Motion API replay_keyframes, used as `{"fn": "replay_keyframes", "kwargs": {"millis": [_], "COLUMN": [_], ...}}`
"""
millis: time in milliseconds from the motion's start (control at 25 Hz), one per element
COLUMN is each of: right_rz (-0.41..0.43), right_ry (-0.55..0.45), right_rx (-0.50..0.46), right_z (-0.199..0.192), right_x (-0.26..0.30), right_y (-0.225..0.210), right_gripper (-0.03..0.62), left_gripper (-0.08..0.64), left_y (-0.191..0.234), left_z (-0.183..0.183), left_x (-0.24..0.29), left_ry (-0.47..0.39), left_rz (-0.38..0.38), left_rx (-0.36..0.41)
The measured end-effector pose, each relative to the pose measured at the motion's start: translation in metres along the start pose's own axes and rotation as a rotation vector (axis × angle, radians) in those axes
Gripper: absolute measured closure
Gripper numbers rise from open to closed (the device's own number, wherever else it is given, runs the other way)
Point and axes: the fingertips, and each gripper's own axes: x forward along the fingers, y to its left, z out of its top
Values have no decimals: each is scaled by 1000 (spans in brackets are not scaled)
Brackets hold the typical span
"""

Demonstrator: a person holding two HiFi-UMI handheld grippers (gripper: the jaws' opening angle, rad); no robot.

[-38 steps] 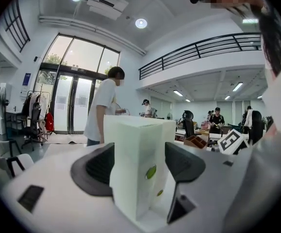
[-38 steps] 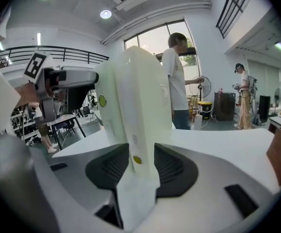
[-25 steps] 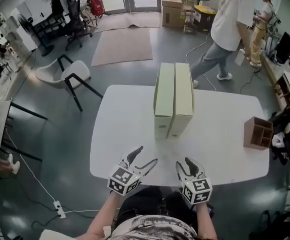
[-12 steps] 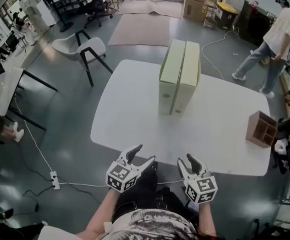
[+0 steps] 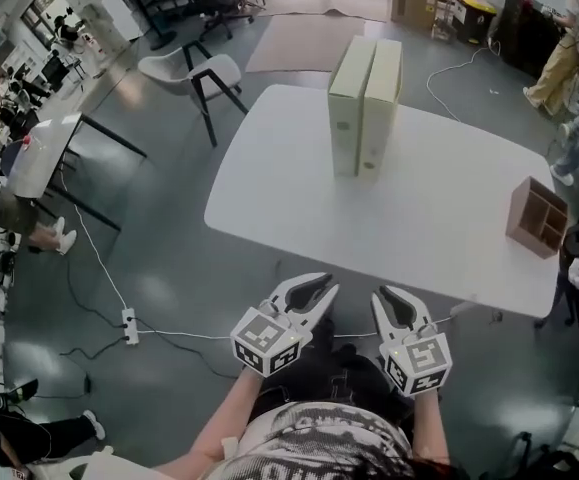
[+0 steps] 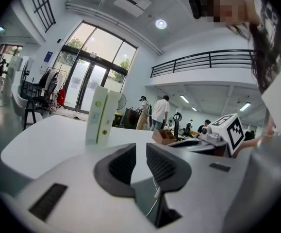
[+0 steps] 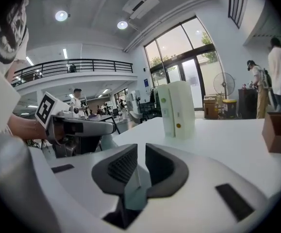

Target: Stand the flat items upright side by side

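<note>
Two pale green flat boxes [image 5: 349, 103] [image 5: 381, 96] stand upright, side by side and touching, at the far part of the white table [image 5: 299, 188]. In the left gripper view they show as one pair [image 6: 100, 115]; the right gripper view has the pair [image 7: 175, 108] too. My left gripper [image 5: 325, 288] and right gripper [image 5: 390, 297] hang near my lap, short of the table's near edge. The jaws of both are closing, down to a thin slit, with nothing between them [image 6: 140, 153] [image 7: 141, 154].
A brown wooden organizer [image 5: 539, 216] sits at the table's right end. A white chair [image 5: 191, 73] stands off the far left corner. A cable and power strip [image 5: 129, 320] lie on the floor at left. People [image 5: 569, 28] stand at far right.
The view has backed away from the table, and both grippers now hang over my lap instead of over the near edge. Both pairs of jaws have narrowed, the left one markedly.
</note>
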Motion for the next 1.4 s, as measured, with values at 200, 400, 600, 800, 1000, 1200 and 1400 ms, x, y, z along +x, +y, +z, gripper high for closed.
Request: {"fn": "replay_keyframes", "kwargs": {"millis": [200,400,600,800,1000,1200,1400], "right_rz": [20,32,55,77,93,98,100], "right_ry": [-35,-71,-68,-50,-39,-34,-24], "right_rx": [-20,-27,-33,-68,-87,-101,-102], "right_z": [-3,0,3,4,3,2,1], "right_x": [-19,-28,-21,-14,-9,-7,-6], "right_y": [15,24,33,48,57,59,58], "right_gripper": [604,600,598,598,598,598,598], "left_gripper": [526,548,548,548,548,548,548], "left_y": [-27,-41,-40,-32,-29,-29,-27], "left_z": [-16,-23,-22,-25,-27,-31,-32], "left_x": [-18,-31,-41,-51,-53,-53,-51], "left_ry": [30,57,74,92,93,98,109], "left_rz": [-4,-9,-1,19,22,17,14], "left_rx": [-3,24,56,67,75,74,70]}}
